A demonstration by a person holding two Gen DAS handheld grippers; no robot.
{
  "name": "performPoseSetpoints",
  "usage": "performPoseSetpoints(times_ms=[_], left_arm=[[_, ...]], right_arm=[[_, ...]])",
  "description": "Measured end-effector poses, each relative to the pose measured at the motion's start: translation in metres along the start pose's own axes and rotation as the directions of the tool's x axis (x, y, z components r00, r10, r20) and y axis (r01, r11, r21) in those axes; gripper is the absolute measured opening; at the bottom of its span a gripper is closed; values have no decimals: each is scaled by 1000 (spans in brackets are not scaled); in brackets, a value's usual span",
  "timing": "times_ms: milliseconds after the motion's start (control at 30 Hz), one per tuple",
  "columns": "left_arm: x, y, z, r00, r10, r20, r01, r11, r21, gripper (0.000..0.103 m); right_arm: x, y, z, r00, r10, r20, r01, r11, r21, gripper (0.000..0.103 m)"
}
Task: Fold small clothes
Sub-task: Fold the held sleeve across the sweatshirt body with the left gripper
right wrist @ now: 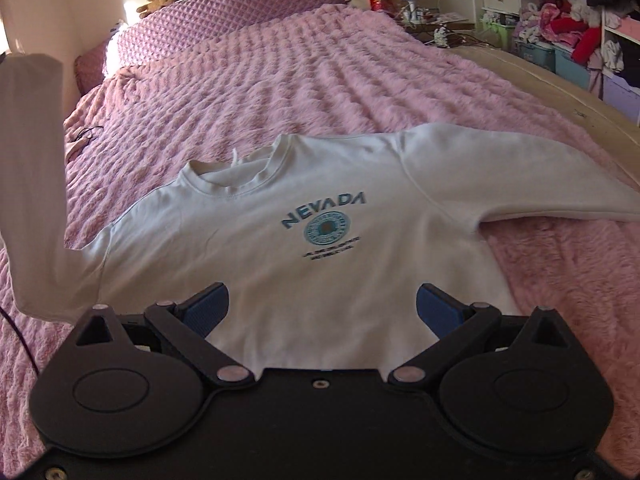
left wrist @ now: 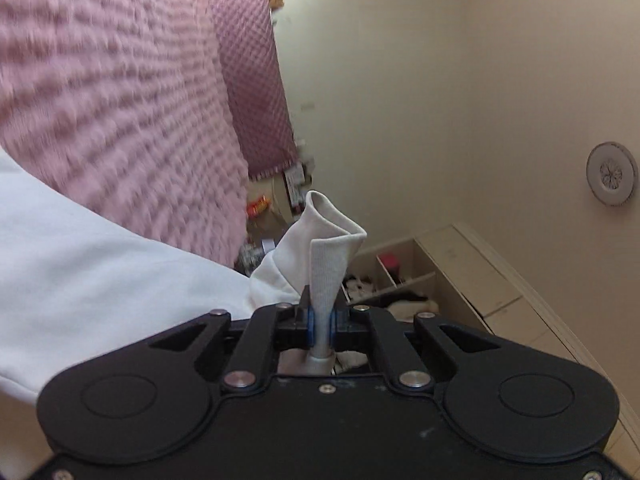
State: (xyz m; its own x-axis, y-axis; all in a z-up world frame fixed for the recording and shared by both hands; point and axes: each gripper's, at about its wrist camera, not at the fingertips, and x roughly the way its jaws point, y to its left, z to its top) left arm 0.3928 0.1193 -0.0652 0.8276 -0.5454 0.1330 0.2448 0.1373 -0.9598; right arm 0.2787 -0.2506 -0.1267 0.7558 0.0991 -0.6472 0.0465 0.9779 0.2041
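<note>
A white long-sleeved sweatshirt (right wrist: 320, 240) lies flat, chest up, on a fluffy pink bedspread (right wrist: 304, 92), straight ahead of the right gripper (right wrist: 322, 312). Its printed word "NEVADA" (right wrist: 324, 208) reads upright from the gripper's side. The collar points away from the jaws toward the quilted purple headboard (right wrist: 224, 28), and the hem lies nearest them, so the body's long axis runs from the jaws up the bed. The right gripper's jaws stand wide apart, with the hem area between the blue pads (right wrist: 208, 308) and nothing pinched.

One sleeve (right wrist: 520, 176) stretches out flat to the right of those jaws, toward the bed's beige edge (right wrist: 560, 100). The other sleeve (right wrist: 36, 168) rises off the bed at far left, blurred.

The left gripper (left wrist: 320, 326) has its jaws shut tight on that sleeve's ribbed cuff (left wrist: 332, 248). The cuff stands up above the pads in a narrow fan, with more white cloth trailing to the left of the jaws.

Beyond the bed, right of the right jaws, open shelves (right wrist: 560, 12) and bins (right wrist: 536, 52) are stuffed with clothes in pink, red and white. A small bedside table (right wrist: 424, 16) holds a lamp and clutter.

Bare bedspread lies open left of the sweatshirt, right of the hem, and well beyond the collar.
</note>
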Motion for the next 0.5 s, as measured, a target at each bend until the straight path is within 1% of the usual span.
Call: performPoseSetpoints(times_ms=[33,67,100,133,167,200,233,300,333,400,433,500], left_arm=[[20,9,-18,999,0,-46,-1,1000,-20,4],[39,17,-38,996,21,-85,-23,1000,-18,9],[57,27,-59,990,62,-130,-63,998,-5,37],[72,36,-77,975,111,-191,-110,994,15,58],[83,44,-90,953,184,-243,-179,983,42,76],[85,53,-98,933,244,-266,-235,970,65,71],[81,61,-99,926,257,-277,-247,966,72,71],[60,71,-84,931,260,-255,-251,966,65,71],[46,74,-69,930,282,-236,-269,959,86,72],[18,83,-27,917,364,-162,-341,928,153,75],[2,89,-8,904,407,-126,-384,907,176,75],[-30,95,17,865,496,-76,-475,858,194,76]], right_arm=[[-2,-8,1,1000,-11,3,11,1000,11,103],[-3,-17,2,1000,-24,6,24,999,22,103],[-4,-24,3,999,-37,7,37,999,32,103],[-4,-31,4,999,-48,7,48,998,39,103],[-3,-37,5,998,-57,6,57,997,45,103],[-3,-42,5,998,-66,4,65,997,50,103],[-1,-46,5,998,-71,1,70,996,56,103],[3,-55,6,998,-62,0,62,996,68,103],[6,-58,7,999,-49,3,49,996,74,103],[16,-63,11,1000,-21,5,20,996,87,103],[24,-65,14,1000,1,11,-2,996,90,102],[43,-66,23,999,31,27,-34,995,90,98]])
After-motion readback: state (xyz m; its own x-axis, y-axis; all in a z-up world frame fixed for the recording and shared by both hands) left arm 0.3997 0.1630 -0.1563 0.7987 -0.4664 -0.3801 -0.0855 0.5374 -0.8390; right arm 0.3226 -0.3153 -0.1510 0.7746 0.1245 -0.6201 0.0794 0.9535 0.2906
